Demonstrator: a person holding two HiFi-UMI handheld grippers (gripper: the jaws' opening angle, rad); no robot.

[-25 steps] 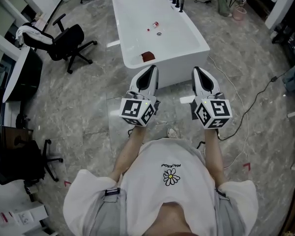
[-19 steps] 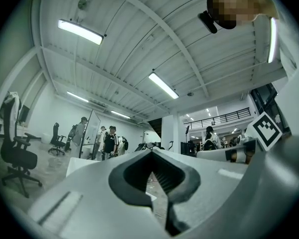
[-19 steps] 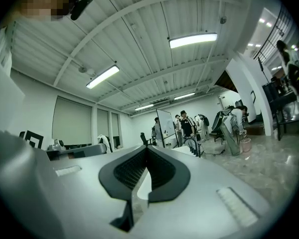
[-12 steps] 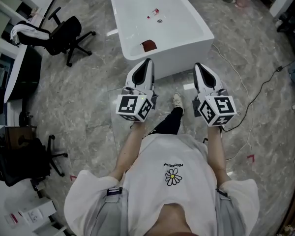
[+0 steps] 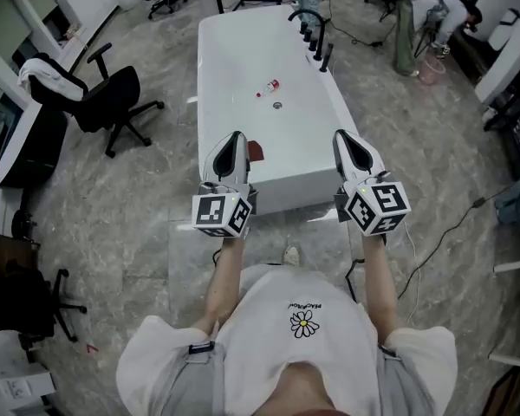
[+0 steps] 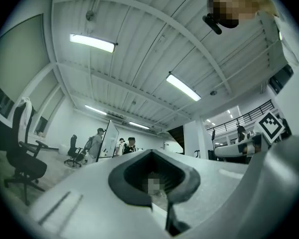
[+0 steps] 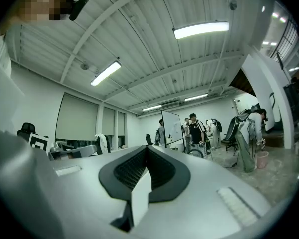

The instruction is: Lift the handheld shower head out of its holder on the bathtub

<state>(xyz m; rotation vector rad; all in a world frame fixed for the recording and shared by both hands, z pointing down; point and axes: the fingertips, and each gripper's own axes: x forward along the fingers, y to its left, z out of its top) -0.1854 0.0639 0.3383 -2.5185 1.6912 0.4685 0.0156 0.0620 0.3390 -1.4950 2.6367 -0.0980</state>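
The white bathtub stretches away from me in the head view. Black tap fittings stand along its far right rim; a slim black piece, which may be the handheld shower head, sits nearest of them. My left gripper and right gripper hover side by side over the tub's near end, well short of the fittings. Both are shut and hold nothing. The left gripper view and right gripper view point up at the ceiling; their jaws meet at the tip, and no tub shows there.
Inside the tub lie a small red-and-white bottle, a drain and a dark red object near the front wall. A black office chair stands left of the tub. A cable trails over the marble floor at right. People stand far off.
Both grippers have moved forward from short of the tub's front wall to over its near end. The head view has tilted up, showing more of the tub and its fittings.
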